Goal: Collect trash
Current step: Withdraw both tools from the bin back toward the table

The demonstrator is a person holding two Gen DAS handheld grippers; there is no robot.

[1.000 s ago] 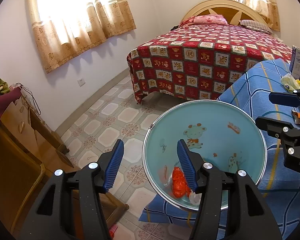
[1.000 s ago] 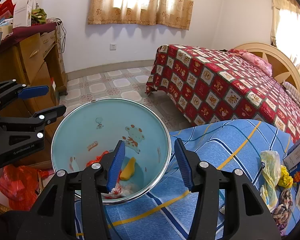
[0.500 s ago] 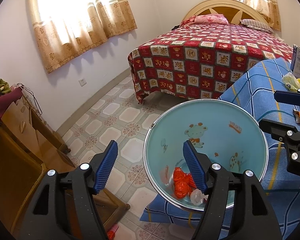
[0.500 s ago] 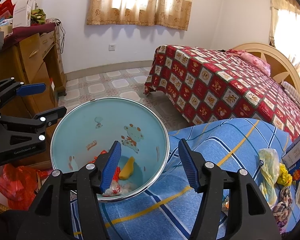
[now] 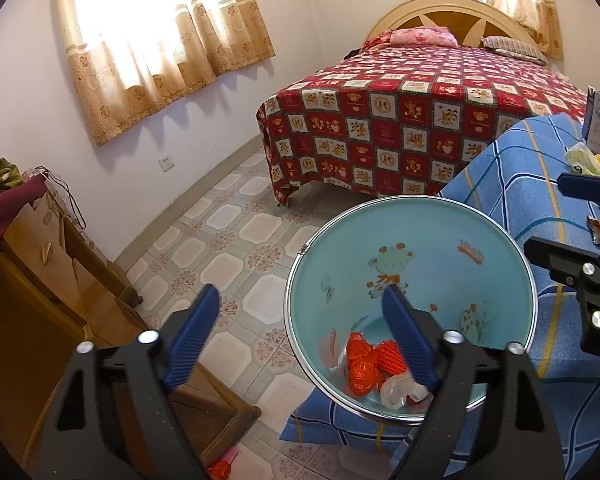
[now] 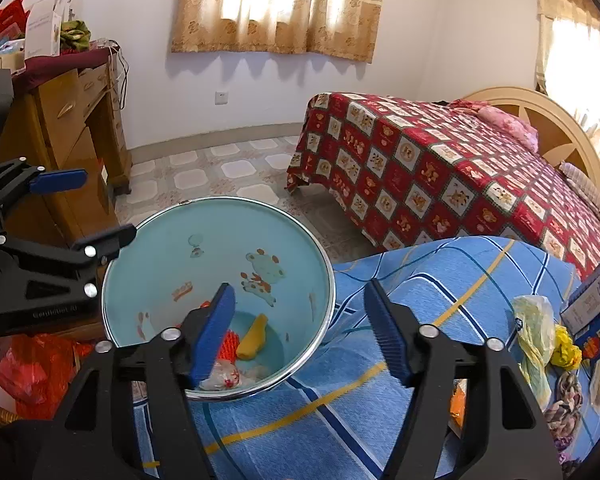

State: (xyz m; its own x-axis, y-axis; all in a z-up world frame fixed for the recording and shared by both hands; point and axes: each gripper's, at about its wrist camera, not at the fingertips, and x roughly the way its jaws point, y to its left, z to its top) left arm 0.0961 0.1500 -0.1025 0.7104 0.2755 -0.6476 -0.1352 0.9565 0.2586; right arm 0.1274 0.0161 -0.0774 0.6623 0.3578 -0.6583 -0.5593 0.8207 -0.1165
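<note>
Right wrist: blue striped cloth (image 6: 440,280), tiled floor (image 6: 236,168).

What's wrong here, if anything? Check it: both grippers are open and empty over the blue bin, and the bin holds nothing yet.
One thing is wrong: the bin is not empty. The right wrist view shows a yellow piece, orange trash and a clear wrapper at its bottom. The rest holds: the left gripper and right gripper are both open and empty.

The bin (image 5: 440,240) looks smooth glossy plastic with a shiny metal rim. The blue cloth (image 6: 440,272) is matt woven fabric. The fingers (image 6: 214,332) carry ribbed blue pads.
</note>
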